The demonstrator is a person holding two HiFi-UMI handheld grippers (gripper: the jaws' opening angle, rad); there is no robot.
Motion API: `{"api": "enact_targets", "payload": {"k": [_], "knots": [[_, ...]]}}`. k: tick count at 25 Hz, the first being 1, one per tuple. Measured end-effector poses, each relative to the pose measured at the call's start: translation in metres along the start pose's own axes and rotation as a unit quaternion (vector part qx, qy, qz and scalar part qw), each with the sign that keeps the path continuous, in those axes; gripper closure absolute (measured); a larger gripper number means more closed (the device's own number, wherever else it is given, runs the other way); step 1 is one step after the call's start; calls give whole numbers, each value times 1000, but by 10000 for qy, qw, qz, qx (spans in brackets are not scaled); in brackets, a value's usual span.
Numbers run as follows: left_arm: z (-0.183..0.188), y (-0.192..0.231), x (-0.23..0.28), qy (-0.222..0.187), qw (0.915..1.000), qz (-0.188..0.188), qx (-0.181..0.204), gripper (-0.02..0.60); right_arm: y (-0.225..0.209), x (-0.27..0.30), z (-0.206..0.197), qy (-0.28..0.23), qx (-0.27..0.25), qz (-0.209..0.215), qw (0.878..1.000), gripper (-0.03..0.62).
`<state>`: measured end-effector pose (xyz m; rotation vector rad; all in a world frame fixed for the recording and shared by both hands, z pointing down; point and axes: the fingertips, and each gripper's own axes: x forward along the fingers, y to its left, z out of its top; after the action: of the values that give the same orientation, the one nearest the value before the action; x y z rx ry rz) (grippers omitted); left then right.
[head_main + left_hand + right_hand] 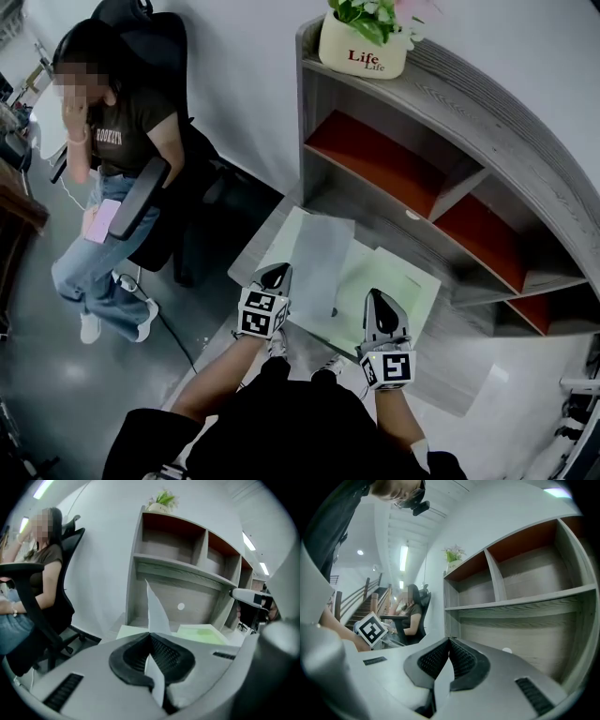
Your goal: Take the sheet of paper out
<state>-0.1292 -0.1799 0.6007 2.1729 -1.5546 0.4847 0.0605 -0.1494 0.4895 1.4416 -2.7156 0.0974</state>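
Paper is pinched at its near edge by the left gripper point(278, 273). In the left gripper view its jaws are seen closed on the sheet of paper point(320, 261), with the thin white edge passing straight between the pads point(167, 656). The hold at one edge is judged to be chosen so that the sheet can be drawn clear of the green folder point(405, 281), which lies flat on the desk point(251, 255), without the middle being creased. The right gripper point(377, 298) is set over the folder's near edge. Its jaws are shut together, and nothing is seen projecting past their tips in the right gripper view. It is probably placed there to steady the folder, though contact cannot be confirmed. The sheet is found above the folder, between the two grippers and in front of the shelf unit point(469, 122). Its long axis is laid from the person toward the shelves, slightly aslant, with the far end pointed at the lowest shelf. In the left gripper view it is seen nearly edge-on, standing up from the jaws with one corner pointed upward.
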Motion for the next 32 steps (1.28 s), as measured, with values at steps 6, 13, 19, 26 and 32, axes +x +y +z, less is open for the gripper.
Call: {"api": "enact_targets", "payload": {"k": [6,13,19,26,32], "knots": [[33,-3,-26,-635,9973,153,338,574,2,2,10,-112,-66,11,9999,572],[73,-13,-63,-1337,9890,255,587,574,3,-1,28,-309,-218,5,9993,572],[108,-21,-90,-1795,9817,218,600,574,0,-2,56,-568,-359,-37,9977,572],[148,-26,-112,-2244,9738,74,372,574,3,-5,94,-945,-431,12,9946,572],[180,-32,-128,-2670,9634,-53,234,574,5,-10,120,-1186,-541,13,9915,572]]}}
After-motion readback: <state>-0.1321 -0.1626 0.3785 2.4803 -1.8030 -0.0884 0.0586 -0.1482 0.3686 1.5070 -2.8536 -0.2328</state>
